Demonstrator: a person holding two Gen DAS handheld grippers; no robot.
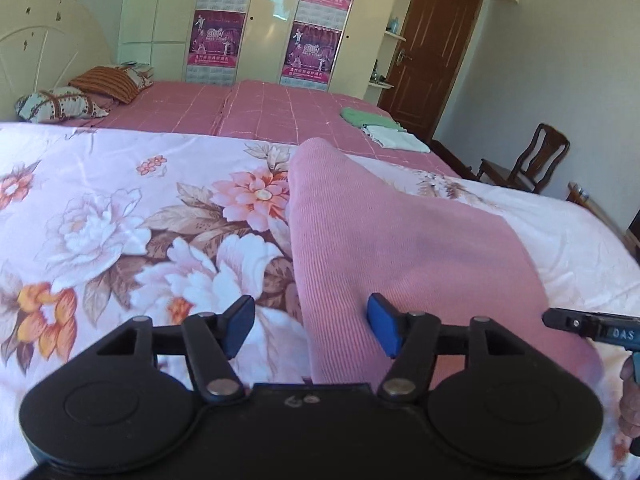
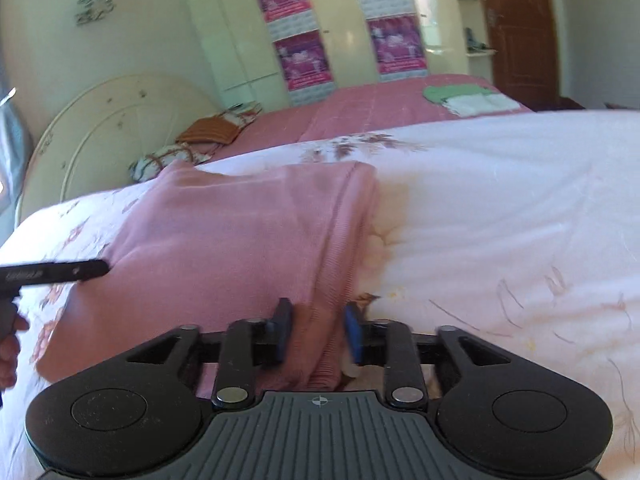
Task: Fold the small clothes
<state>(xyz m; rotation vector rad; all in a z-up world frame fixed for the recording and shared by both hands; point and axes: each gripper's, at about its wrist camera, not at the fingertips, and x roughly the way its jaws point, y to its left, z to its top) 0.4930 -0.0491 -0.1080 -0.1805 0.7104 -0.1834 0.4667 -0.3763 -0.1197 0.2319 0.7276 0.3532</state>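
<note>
A pink ribbed garment (image 1: 384, 248) lies folded on the floral quilt (image 1: 120, 216). My left gripper (image 1: 312, 330) is open just above its near left edge, the jaws straddling that edge. In the right wrist view the garment (image 2: 224, 240) spreads to the left. My right gripper (image 2: 318, 330) has its jaws partly closed around the garment's thick right edge, the cloth between the blue pads (image 2: 354, 336); a firm pinch cannot be confirmed. Each gripper shows at the edge of the other's view.
A pink checked bed (image 1: 256, 116) lies beyond the quilt, with folded green and white clothes (image 1: 380, 128) and pillows (image 1: 80, 96) on it. A wardrobe, a brown door (image 1: 432, 48) and a wooden chair (image 1: 528, 160) stand behind.
</note>
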